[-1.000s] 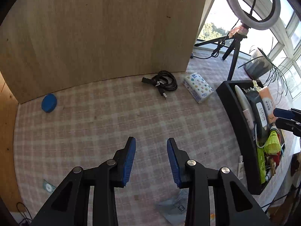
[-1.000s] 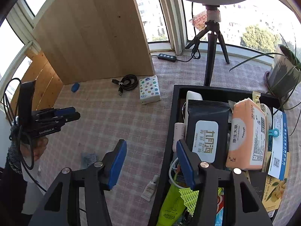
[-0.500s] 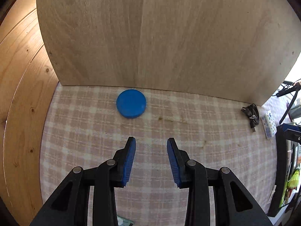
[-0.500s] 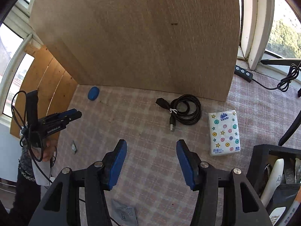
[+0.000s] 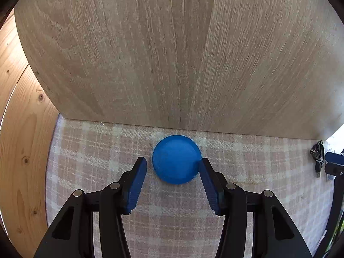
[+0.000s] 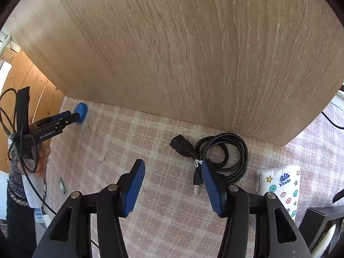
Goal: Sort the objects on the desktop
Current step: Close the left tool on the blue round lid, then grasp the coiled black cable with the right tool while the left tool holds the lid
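A round blue disc [image 5: 176, 159] lies flat on the checked cloth close to the wooden back board. My left gripper [image 5: 173, 167] is open, with its blue pads on either side of the disc's near half; the right pad sits at its rim. The disc also shows far left in the right wrist view [image 6: 81, 109], with the left gripper [image 6: 74, 117] at it. My right gripper [image 6: 173, 168] is open and empty above the cloth. A coiled black USB cable [image 6: 221, 157] lies just beyond its right finger.
An upright wooden board [image 5: 172, 53] walls off the back. A white Vinda tissue pack [image 6: 281, 191] lies right of the cable. A black bin corner [image 6: 322, 225] sits at lower right. A small packet [image 6: 62, 186] lies on the cloth at left.
The left gripper moved forward and opened wider, and the blue disc now lies between its pads. The right gripper moved closer to the cable and the board.
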Demonstrator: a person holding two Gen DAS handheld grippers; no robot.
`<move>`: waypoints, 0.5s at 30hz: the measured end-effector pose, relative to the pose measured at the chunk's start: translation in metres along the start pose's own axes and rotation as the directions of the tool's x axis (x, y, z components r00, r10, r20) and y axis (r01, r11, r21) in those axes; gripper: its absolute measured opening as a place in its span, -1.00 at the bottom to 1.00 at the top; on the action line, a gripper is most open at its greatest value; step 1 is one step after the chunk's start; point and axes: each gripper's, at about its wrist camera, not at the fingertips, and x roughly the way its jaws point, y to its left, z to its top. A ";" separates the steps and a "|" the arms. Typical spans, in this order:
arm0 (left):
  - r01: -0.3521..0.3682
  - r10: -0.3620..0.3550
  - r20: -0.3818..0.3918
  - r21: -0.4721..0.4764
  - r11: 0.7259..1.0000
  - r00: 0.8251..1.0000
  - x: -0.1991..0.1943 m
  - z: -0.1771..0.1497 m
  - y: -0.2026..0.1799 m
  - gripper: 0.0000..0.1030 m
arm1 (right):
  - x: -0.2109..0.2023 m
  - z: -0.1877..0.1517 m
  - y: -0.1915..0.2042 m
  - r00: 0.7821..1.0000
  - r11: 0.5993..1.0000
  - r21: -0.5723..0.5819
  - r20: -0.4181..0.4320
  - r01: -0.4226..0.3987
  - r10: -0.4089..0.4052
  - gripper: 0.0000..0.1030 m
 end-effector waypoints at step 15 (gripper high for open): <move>-0.013 0.013 0.015 0.003 1.000 1.000 0.015 0.001 -0.006 0.05 | 0.012 0.012 0.002 0.998 0.998 -0.024 -0.016 0.059 -0.060 -0.05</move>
